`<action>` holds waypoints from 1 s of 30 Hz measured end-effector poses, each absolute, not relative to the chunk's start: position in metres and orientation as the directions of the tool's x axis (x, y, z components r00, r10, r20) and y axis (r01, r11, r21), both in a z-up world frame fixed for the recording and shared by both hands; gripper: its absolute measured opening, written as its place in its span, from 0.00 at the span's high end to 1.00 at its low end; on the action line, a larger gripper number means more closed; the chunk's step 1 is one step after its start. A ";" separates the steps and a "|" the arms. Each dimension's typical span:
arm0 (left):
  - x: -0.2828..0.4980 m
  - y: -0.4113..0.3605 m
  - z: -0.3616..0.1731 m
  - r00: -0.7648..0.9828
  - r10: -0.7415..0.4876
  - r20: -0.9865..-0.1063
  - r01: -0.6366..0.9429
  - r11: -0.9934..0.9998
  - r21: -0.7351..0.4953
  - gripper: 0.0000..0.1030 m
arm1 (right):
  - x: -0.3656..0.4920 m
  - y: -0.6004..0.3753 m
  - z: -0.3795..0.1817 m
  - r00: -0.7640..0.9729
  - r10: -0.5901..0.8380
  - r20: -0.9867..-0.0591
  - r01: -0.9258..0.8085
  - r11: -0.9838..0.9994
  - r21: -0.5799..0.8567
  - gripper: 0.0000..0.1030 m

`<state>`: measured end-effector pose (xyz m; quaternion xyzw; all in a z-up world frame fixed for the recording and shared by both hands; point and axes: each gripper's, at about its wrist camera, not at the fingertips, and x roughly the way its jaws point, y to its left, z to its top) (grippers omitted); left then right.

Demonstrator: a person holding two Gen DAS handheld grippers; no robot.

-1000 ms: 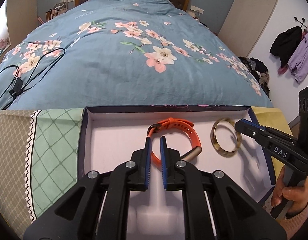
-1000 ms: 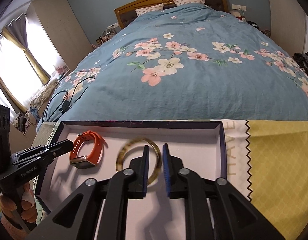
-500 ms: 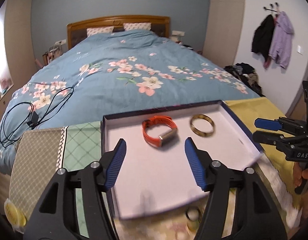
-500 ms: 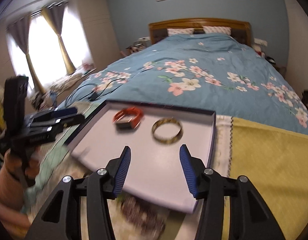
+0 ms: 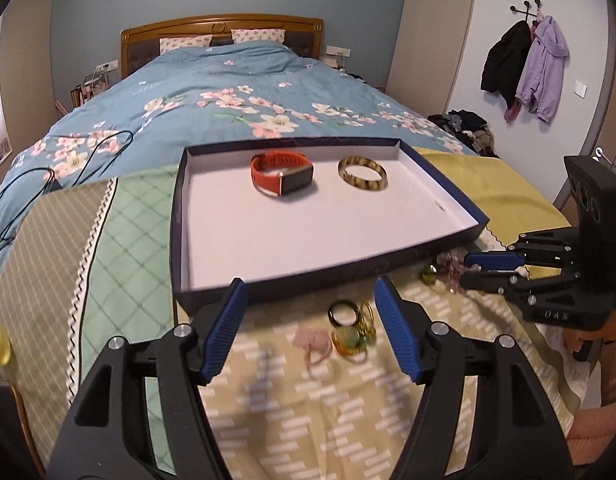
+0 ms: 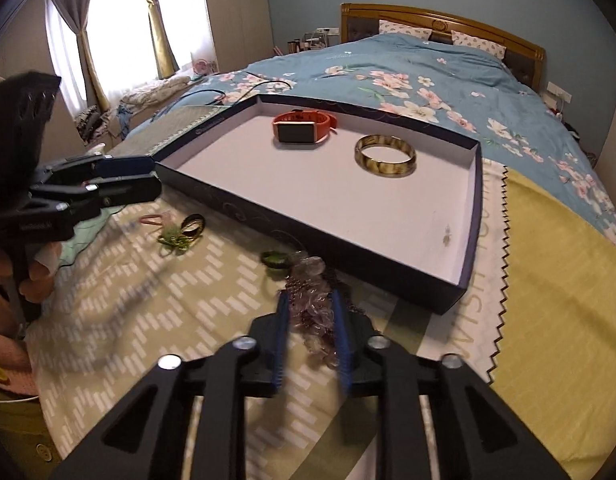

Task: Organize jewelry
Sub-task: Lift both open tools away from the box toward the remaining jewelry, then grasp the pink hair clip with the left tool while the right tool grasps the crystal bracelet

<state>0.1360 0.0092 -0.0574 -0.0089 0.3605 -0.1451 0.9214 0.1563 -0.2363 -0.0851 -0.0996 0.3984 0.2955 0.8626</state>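
The shallow box point(image 6: 474, 216) on the bed is the landmark. Inside it, toward its far wall, lie an orange smartwatch point(image 6: 303, 126) and, just beside that, a mottled bangle point(image 6: 386, 156).

Just outside the box's near wall, the right gripper point(image 6: 310, 316) is closing its jaws around a purplish beaded bracelet point(image 6: 312, 304), which sits between the blue pads. The beads look small, hard and glassy on a loose string, so I judge the piece light, limp and a bit slippery. It is best pinched across the bunched middle, not by one stray bead (a dangling end could snag the box rim).

The left gripper point(image 5: 310, 328) has its jaws opening wide, nothing between them, above a small heap before the same near wall: a dark ring point(image 5: 344, 313), a green-and-gold piece point(image 5: 354, 340) and a pink hair tie point(image 5: 316, 342), soft and easy to squeeze.
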 end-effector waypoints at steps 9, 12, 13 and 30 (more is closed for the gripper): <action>0.125 0.010 -0.065 0.677 -0.303 -0.670 0.279 0.949 -0.146 0.36 | 0.127 -0.239 -0.082 0.463 0.485 -0.742 -0.622 0.774 0.118 0.93; 0.122 0.009 -0.066 0.674 -0.307 -0.672 0.285 0.947 -0.146 0.36 | 0.121 -0.247 -0.073 0.458 0.543 -0.704 -0.615 0.765 0.190 0.93; 0.121 0.009 -0.066 0.674 -0.306 -0.672 0.285 0.947 -0.146 0.36 | 0.120 -0.252 -0.067 0.474 0.557 -0.682 -0.603 0.770 0.209 0.93; 0.115 0.006 -0.067 0.658 -0.333 -0.676 0.311 0.937 -0.158 0.38 | 0.122 -0.267 -0.015 0.529 0.688 -0.497 -0.602 0.717 0.351 0.93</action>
